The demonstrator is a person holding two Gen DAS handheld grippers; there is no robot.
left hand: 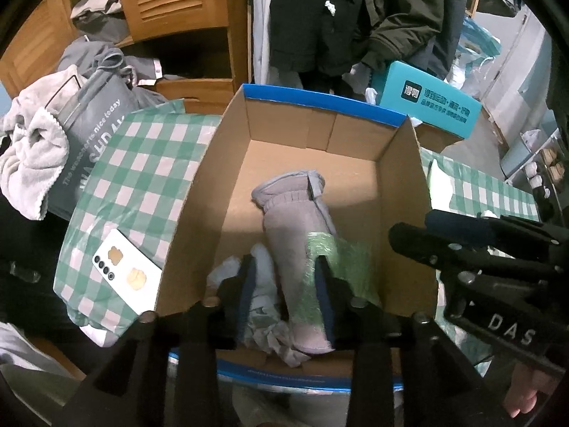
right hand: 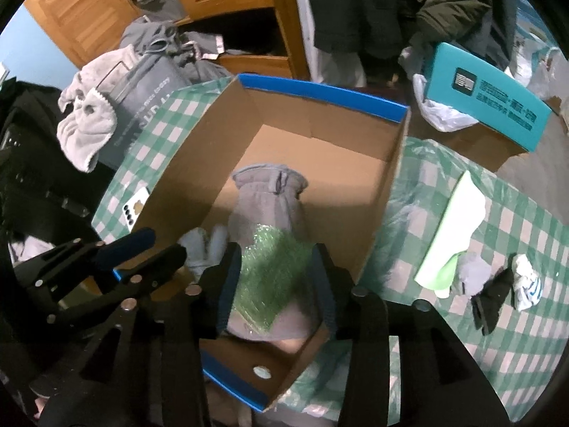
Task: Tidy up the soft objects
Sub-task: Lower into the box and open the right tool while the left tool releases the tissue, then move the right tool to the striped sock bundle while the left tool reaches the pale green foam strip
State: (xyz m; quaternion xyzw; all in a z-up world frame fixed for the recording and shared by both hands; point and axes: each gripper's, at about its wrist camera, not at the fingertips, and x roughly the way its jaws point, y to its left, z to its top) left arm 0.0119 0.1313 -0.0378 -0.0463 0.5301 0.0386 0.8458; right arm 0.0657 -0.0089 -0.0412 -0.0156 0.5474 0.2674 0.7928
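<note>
Left claw (left hand: 286, 284) sits low over the near end of the cardboard box (left hand: 199, 192), jaws apart w/ a grey mitten (left hand: 298, 220) lying between the fingers – not pinched as far as I can tell, gap visible on the left side. Green crinkly plastic (left hand: 341, 259) lies over the mitten by the right finger.

L to R in left wrist view: pale grey towel (left hand: 28, 163) bunched at far left, draped on a dark grey bag (left hand: 96, 117) w/ white lettering. Next, green-white checked cloth (left hand: 149, 163) covers the desk; a white phone (left hand: 126, 270) lies on it face down, just beside the box's left wall. Box is open-topped, blue rim. Inside: mitten w/ cuff pointing away, plus a whitish soft item (left hand: 263, 284) crumpled at the near left, touching the mitten. Teal box (left hand: 430, 103) stands behind the far right corner.

Right claw (right hand: 277, 281) also over the box near end, jaws open, straddling the mitten (right hand: 266, 199) and green plastic (right hand: 274, 270) – no squeeze visible. In right wrist view the left claw (right hand: 142, 252) shows at lower left over the box's left wall.

Right of the box, on the cloth (right hand: 515, 327): light green sheet (right hand: 451, 227), then small grey piece (right hand: 469, 270), black sock-like item (right hand: 492, 299), white-blue bundle (right hand: 526, 281) – all close together, well apart from the box.
</note>
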